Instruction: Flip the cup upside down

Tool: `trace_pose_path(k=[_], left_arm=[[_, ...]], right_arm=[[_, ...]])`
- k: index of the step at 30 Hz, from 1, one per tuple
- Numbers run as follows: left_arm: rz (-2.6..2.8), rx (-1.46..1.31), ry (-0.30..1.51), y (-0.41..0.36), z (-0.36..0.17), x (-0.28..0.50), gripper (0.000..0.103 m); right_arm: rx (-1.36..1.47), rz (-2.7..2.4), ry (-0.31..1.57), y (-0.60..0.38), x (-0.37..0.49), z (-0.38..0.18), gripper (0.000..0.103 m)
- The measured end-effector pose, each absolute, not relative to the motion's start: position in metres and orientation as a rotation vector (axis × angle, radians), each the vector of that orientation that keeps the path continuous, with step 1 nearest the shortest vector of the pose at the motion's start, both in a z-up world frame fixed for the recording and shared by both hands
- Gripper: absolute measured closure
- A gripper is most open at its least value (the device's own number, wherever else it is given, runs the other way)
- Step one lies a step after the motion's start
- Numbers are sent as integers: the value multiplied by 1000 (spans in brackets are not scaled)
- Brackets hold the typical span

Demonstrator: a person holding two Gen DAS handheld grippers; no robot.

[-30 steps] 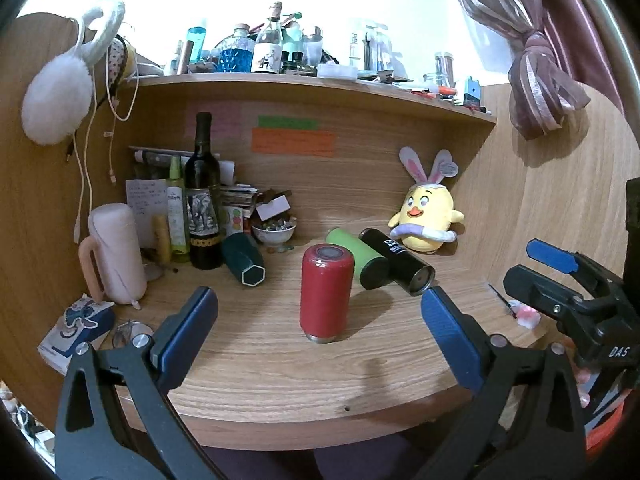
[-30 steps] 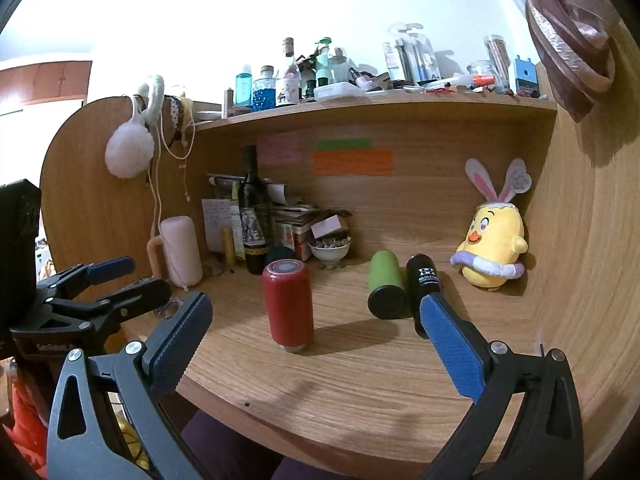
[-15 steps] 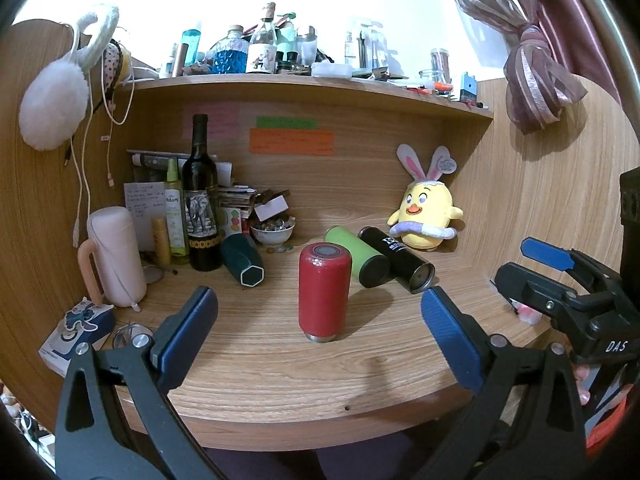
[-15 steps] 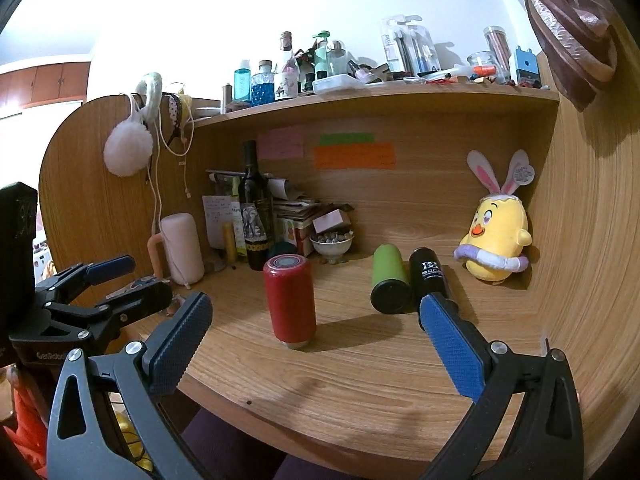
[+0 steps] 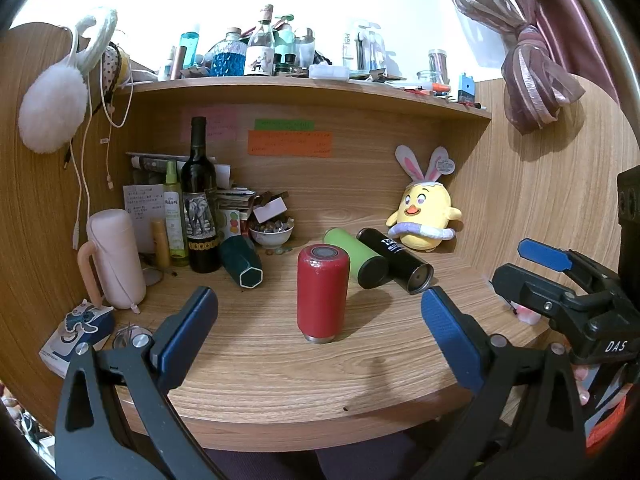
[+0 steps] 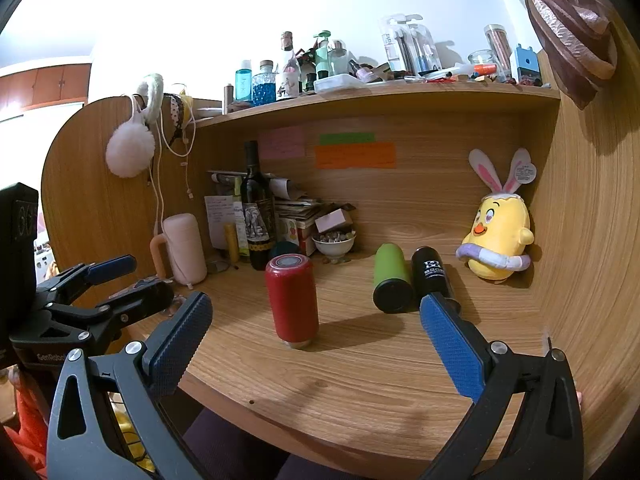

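Observation:
A red cylindrical cup [image 5: 321, 292] stands on end on the wooden desk [image 5: 280, 376], a grey disc on its top face and a metal ring at its foot. It also shows in the right wrist view [image 6: 292, 300]. My left gripper [image 5: 320, 332] is open and empty, a little in front of the cup. My right gripper [image 6: 316, 340] is open and empty too, near the desk's front edge. The right gripper shows at the right of the left wrist view [image 5: 560, 280], and the left gripper at the left of the right wrist view [image 6: 100, 288].
A green cup [image 5: 356, 256] and a black cup [image 5: 396, 260] lie on their sides behind the red one. A dark teal cup [image 5: 240, 266] lies left. A wine bottle [image 5: 200, 208], a pink flask [image 5: 114, 260], a small bowl [image 5: 272, 234] and a yellow plush chick [image 5: 424, 220] line the back.
Both cameras have shifted very slightly. The red cup and the other things stay where they were, and both grippers stay open.

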State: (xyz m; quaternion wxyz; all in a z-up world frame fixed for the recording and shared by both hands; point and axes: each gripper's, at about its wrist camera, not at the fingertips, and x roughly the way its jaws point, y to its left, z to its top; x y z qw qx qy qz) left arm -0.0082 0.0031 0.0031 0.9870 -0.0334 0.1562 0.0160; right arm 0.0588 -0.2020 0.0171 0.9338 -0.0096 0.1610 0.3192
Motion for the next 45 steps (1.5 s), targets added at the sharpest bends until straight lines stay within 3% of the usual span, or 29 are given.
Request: trace_pose_path(k=[45], left_arm=[[2, -61, 302, -6, 7, -13, 0]], right_arm=[[-20, 653, 330, -197, 56, 17, 0]])
